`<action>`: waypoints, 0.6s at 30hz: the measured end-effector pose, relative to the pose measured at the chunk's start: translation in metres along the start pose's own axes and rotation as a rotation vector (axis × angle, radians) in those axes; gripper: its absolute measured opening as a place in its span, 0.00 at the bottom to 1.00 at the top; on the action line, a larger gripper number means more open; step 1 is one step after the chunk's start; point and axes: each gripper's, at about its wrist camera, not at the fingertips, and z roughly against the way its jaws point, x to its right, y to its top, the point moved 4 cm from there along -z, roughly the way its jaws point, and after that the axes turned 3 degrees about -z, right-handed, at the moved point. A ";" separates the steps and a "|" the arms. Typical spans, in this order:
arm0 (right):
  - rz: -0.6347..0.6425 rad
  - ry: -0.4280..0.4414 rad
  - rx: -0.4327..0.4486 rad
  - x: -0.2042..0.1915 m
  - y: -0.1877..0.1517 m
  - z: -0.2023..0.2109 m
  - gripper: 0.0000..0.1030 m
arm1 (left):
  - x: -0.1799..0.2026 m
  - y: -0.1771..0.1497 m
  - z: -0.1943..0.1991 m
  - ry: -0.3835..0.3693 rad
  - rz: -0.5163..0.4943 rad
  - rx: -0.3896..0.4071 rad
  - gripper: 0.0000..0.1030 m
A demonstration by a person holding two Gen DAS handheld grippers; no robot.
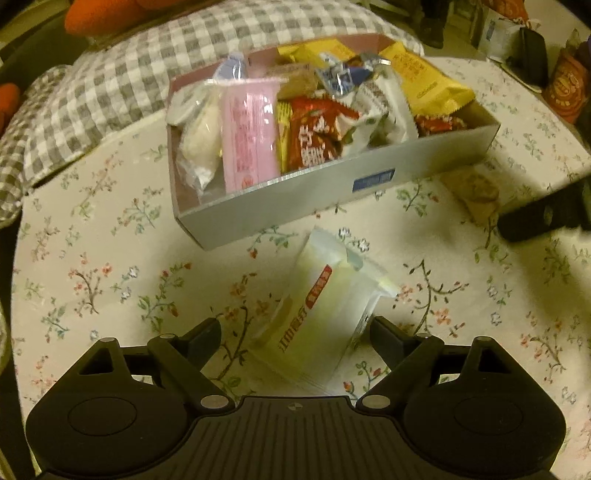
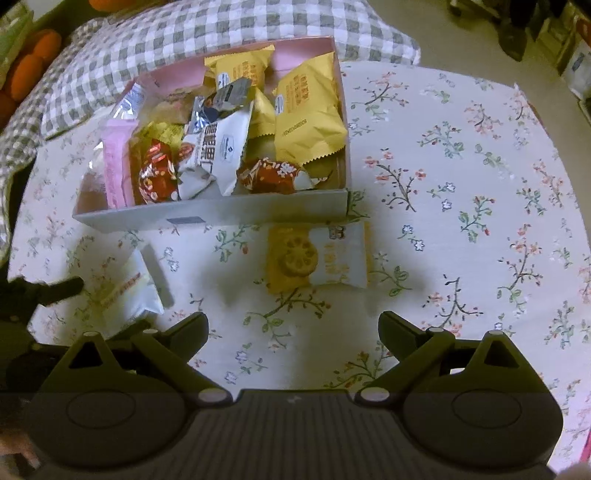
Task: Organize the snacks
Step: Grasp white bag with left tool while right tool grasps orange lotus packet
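A shallow grey box (image 1: 295, 206) (image 2: 258, 212) with a pink inside holds several wrapped snacks on a floral tablecloth. A pale white-yellow snack packet (image 1: 321, 314) (image 2: 129, 291) lies in front of the box. My left gripper (image 1: 295, 336) is open, its fingers either side of that packet's near end. An orange-and-white biscuit packet (image 2: 317, 258) (image 1: 476, 195) lies on the cloth just before the box. My right gripper (image 2: 293, 328) is open and empty, a little short of that packet. One right fingertip (image 1: 532, 221) shows in the left wrist view, a left fingertip (image 2: 62, 290) in the right wrist view.
A grey checked cushion (image 1: 103, 85) (image 2: 184, 33) lies behind the box. Orange plush shapes (image 1: 99, 14) (image 2: 29, 62) sit at the far left. Boxes and a red can (image 1: 565, 85) stand at the far right. The tablecloth (image 2: 461, 184) stretches to the right of the box.
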 end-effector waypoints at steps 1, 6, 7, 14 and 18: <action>-0.009 0.005 0.010 0.001 0.002 0.001 0.95 | -0.001 -0.001 0.000 -0.011 0.003 0.006 0.86; -0.031 -0.011 0.050 0.009 0.013 -0.006 0.95 | 0.000 -0.001 0.001 -0.045 0.003 0.030 0.72; -0.036 -0.016 0.056 0.012 0.014 -0.009 0.95 | 0.000 0.000 0.002 -0.047 0.000 0.034 0.63; -0.027 -0.045 0.080 0.013 0.020 -0.026 0.93 | 0.007 0.004 0.007 -0.060 -0.026 0.044 0.44; 0.009 -0.061 0.096 0.009 0.022 -0.031 0.93 | 0.007 0.005 0.008 -0.060 -0.019 0.040 0.43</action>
